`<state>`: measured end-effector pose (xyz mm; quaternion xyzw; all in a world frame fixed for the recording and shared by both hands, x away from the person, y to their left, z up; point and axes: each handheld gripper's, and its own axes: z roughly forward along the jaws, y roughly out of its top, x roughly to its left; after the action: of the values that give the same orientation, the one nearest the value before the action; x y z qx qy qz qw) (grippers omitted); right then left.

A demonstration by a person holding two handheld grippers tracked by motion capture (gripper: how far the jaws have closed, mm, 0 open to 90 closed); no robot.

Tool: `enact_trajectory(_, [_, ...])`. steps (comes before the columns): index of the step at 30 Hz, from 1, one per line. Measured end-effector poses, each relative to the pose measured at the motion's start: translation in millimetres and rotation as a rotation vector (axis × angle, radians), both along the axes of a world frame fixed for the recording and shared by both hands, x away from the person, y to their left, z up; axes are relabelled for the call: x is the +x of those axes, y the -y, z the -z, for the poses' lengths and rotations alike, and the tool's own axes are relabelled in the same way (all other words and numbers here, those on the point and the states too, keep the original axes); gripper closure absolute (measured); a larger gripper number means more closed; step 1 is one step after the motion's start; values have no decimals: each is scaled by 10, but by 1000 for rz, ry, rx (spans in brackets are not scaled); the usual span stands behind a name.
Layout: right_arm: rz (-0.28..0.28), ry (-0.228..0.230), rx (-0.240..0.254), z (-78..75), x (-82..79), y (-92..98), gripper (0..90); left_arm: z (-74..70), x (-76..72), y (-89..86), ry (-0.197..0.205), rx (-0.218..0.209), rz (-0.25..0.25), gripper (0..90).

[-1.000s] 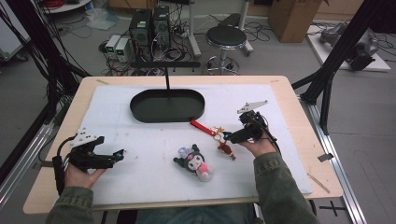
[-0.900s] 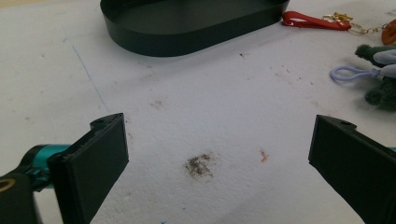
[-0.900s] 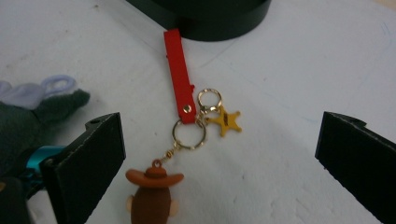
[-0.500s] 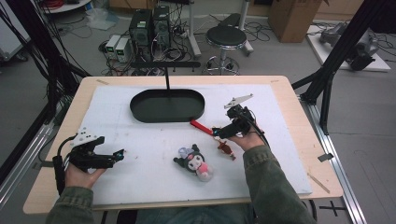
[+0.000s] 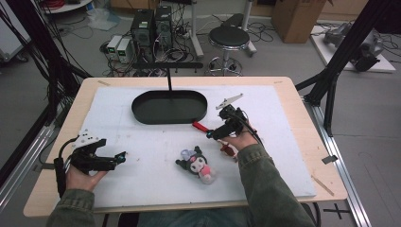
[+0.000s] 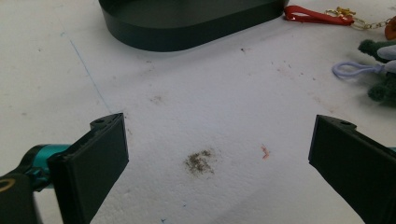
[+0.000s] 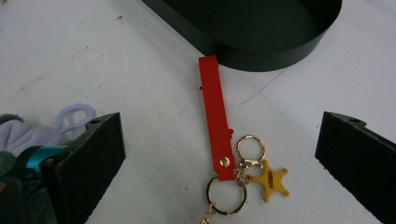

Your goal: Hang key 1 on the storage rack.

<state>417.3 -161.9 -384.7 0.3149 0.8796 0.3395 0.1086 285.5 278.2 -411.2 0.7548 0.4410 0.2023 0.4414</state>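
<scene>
Right gripper (image 7: pixel 219 186) hovers w/ jaws wide apart, nothing held, over the red keychain strap (image 7: pixel 215 116). Strap lies btwn the jaws, long axis running away toward the black tray (image 7: pixel 261 51). Left gripper (image 5: pixel 120 156) open too, empty, well apart.

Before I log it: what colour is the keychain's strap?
Red strap, clearest in the right gripper view.

Matt red strap (image 7: pixel 215 116), shiny gold metal rings (image 7: pixel 250 149)
</scene>
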Motion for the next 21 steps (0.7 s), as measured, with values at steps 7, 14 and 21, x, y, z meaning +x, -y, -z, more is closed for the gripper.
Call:
enact_trajectory(7, [-8, -18, 0, 23, 94, -87, 7, 4, 0, 8, -2, 2, -3, 51])
enact_trajectory(14, [-21, -50, -48, 78, 199, -264, 7, 3, 0, -5, 2, 4, -5, 51])
enact_trajectory(21, [-17, -79, -80, 185, 294, -380, 7, 2, 0, -3, 8, 3, -4, 51])
